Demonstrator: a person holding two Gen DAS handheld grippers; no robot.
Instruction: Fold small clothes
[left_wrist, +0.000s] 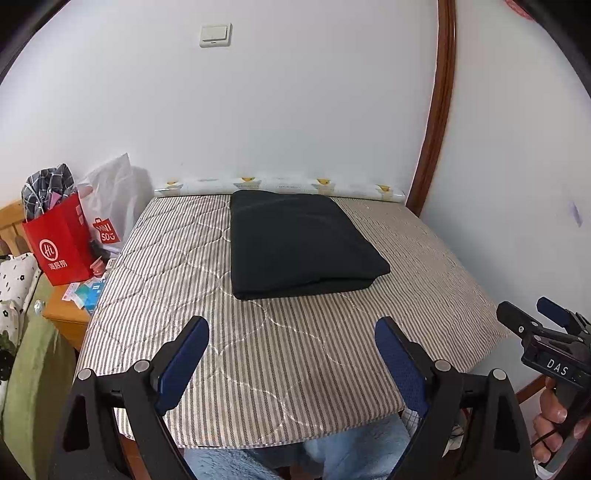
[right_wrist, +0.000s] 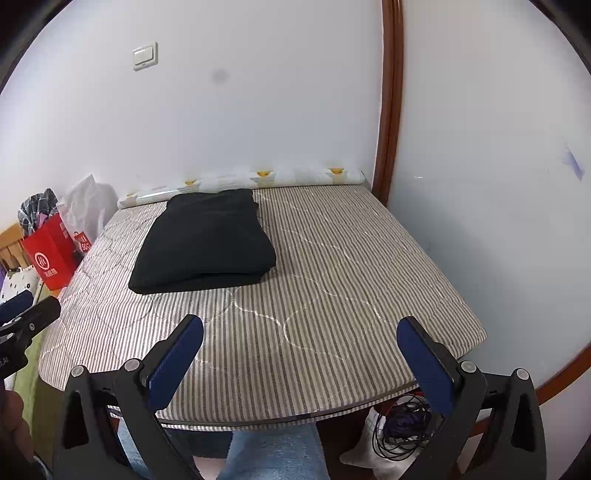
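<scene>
two bags (left_wrist: 62, 240) beside the folded garment (left_wrist: 299, 247).

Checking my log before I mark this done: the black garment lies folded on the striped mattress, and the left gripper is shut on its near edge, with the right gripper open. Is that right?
Not quite. The left gripper is open and holds nothing; its fingers sit apart, short of the folded black garment, as the left wrist view shows. The rest stands: the garment lies folded on the striped mattress, and the right gripper is open.
</scene>
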